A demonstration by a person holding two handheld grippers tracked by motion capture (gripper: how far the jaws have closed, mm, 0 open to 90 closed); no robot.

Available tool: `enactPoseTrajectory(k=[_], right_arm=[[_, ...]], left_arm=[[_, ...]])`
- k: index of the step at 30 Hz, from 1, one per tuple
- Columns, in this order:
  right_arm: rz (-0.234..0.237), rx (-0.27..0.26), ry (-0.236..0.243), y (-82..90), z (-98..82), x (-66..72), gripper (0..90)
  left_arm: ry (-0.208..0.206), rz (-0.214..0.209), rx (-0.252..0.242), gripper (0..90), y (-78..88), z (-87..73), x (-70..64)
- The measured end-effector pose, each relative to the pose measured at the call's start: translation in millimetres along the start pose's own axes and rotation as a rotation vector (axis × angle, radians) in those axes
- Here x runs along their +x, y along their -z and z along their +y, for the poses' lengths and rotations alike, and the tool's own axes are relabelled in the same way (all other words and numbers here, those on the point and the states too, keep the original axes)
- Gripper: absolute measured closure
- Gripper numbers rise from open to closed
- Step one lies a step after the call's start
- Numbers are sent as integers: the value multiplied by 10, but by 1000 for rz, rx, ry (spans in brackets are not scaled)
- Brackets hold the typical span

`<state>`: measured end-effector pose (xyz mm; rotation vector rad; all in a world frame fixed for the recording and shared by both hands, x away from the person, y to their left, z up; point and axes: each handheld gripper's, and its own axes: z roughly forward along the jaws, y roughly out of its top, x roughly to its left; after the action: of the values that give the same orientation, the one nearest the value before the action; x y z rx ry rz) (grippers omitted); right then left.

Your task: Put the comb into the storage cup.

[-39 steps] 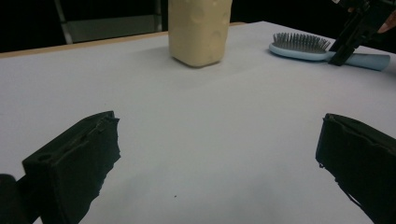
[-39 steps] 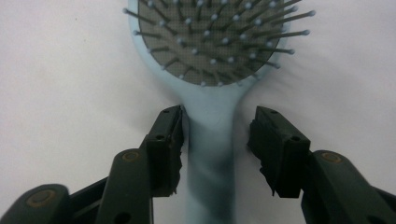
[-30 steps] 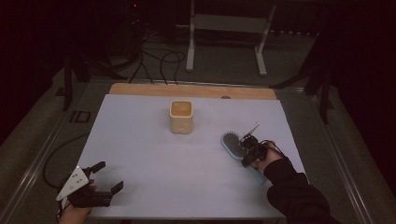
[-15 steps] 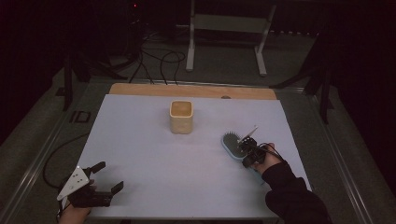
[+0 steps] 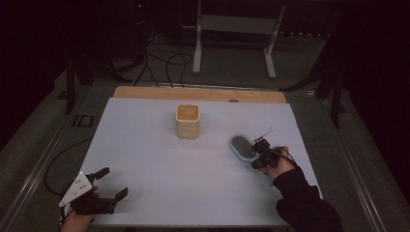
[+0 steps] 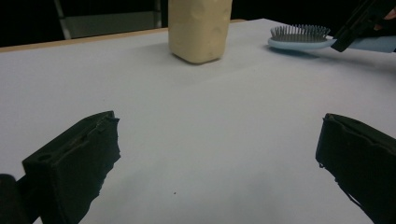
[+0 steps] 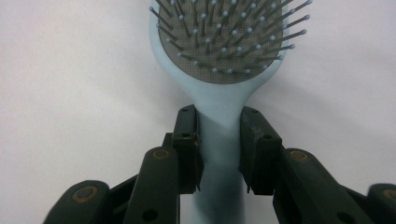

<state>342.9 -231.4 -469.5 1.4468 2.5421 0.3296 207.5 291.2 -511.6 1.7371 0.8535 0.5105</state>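
The right gripper (image 7: 219, 149) has its jaws clamped on the neck of the pale blue hairbrush (image 7: 222, 60), bristles up, which lies on the white table cover (image 5: 159, 164) to the right of the tan cup (image 5: 187, 121) and nearer the person. So the grasp looks made; lifting and placing the brush, perhaps into that cup, remain. The right gripper view shows the pads pressing the handle. The high view adds the left gripper (image 5: 104, 186), jaws spread and empty, far left of the cup.
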Motion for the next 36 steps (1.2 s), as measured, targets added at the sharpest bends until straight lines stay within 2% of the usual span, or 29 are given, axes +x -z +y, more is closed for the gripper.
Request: enactPoseTrajectory(k=[2, 8, 15, 23, 28, 33, 36], right_arm=[[-5, -6, 2, 14, 2, 2, 702], [-29, -122, -23, 115, 8, -1, 703], [-9, -231, -55, 249, 35, -27, 702], [7, -335, -79, 291, 50, 11, 702], [20, -403, -75, 326, 78, 54, 702], [29, -459, -47, 368, 119, 144, 702], [40, -511, -45, 402, 146, 200, 702]], left_arm=[[-1, 1, -1, 0, 0, 1, 0], [-1, -1, 4, 0, -5, -2, 1], [0, 0, 7, 0, -5, -6, 0], [-2, 4, 1, 0, 2, -2, -2], [-3, 5, 2, 0, 3, -3, -2], [-5, 4, 5, 0, 4, -3, -3], [-4, 3, 9, 0, 1, -6, -4]])
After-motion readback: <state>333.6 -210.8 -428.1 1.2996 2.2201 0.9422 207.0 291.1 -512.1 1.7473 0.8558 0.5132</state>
